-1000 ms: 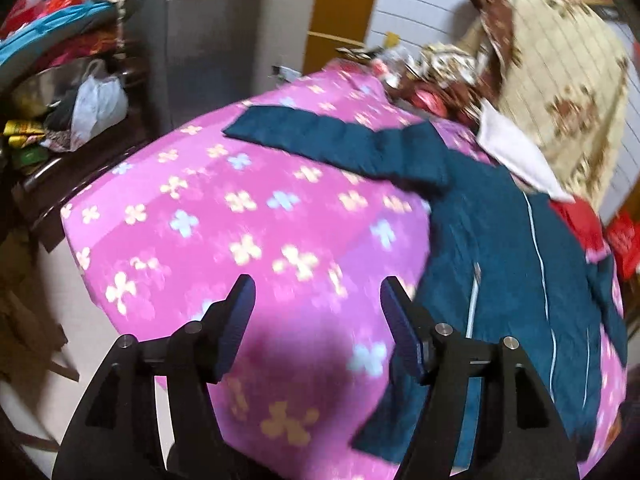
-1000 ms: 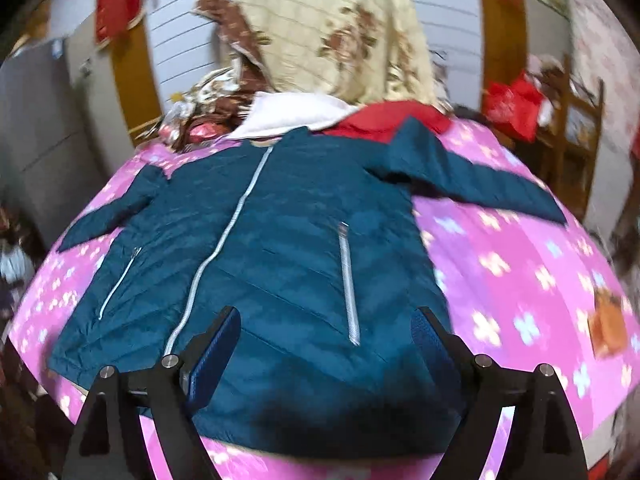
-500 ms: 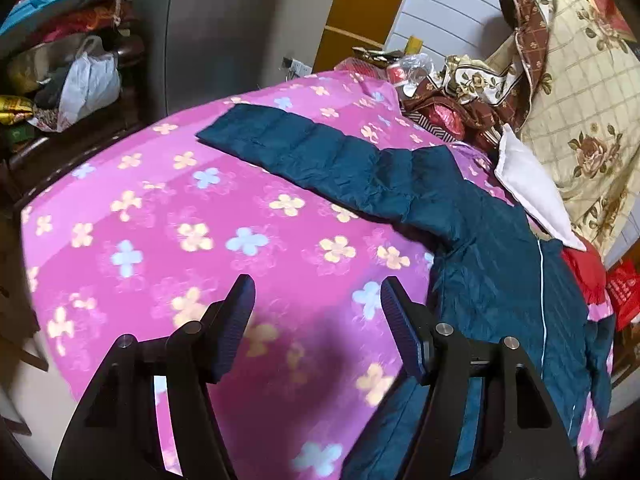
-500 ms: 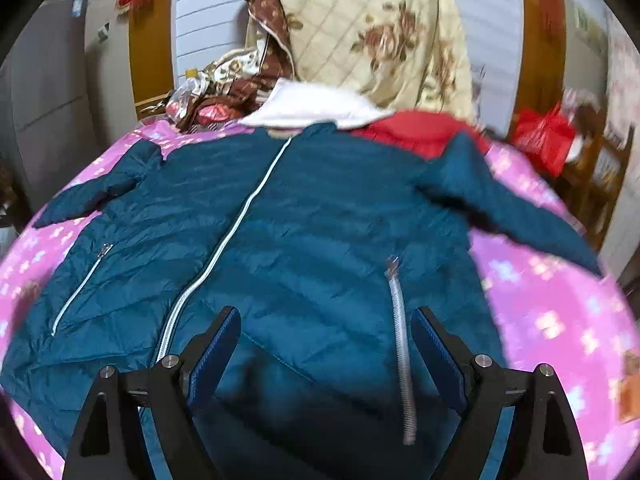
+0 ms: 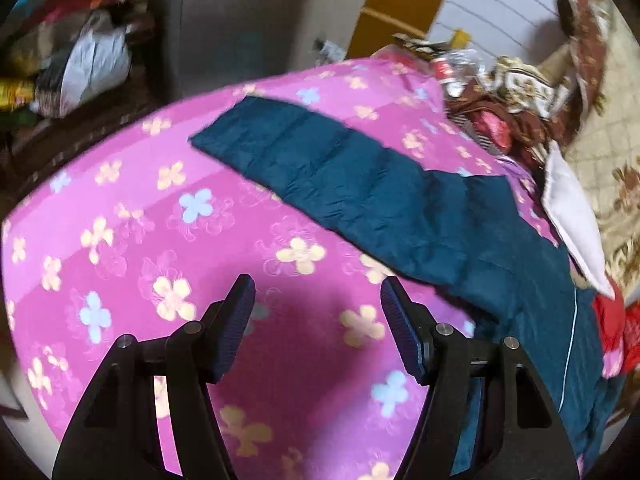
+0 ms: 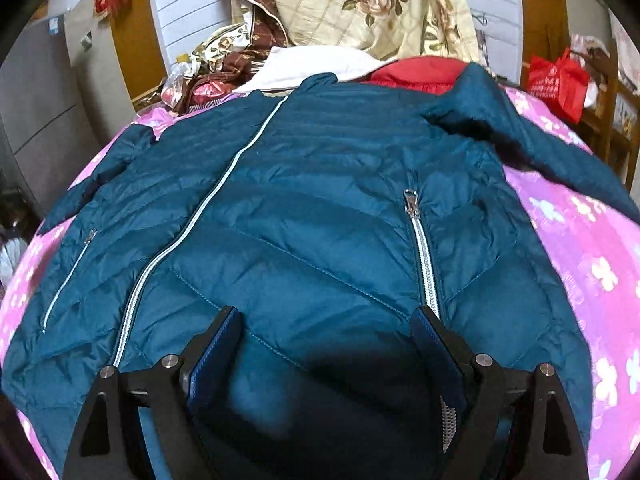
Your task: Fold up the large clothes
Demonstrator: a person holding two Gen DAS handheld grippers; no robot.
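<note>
A dark teal padded jacket point(image 6: 312, 208) lies front-up on a pink flowered bedspread point(image 6: 580, 248), zipped with a white centre zip and two pocket zips. Its sleeves are spread out to both sides. In the left wrist view one sleeve point(image 5: 340, 172) stretches across the bedspread point(image 5: 160, 240). My left gripper point(image 5: 318, 304) is open and empty over bare bedspread, just short of that sleeve. My right gripper point(image 6: 326, 332) is open and empty low over the jacket's lower front, beside the right pocket zip point(image 6: 420, 248).
A white cloth point(image 6: 320, 64), a red garment point(image 6: 420, 74) and a floral quilt point(image 6: 360, 4) are piled beyond the jacket's collar. A red bag point(image 6: 556, 80) and wooden furniture stand at right. Shelves with bags point(image 5: 88, 64) stand left of the bed.
My left gripper has moved forward over the bedspread toward the outstretched sleeve. My right gripper has moved forward and lower over the jacket's front. Both stay open.
</note>
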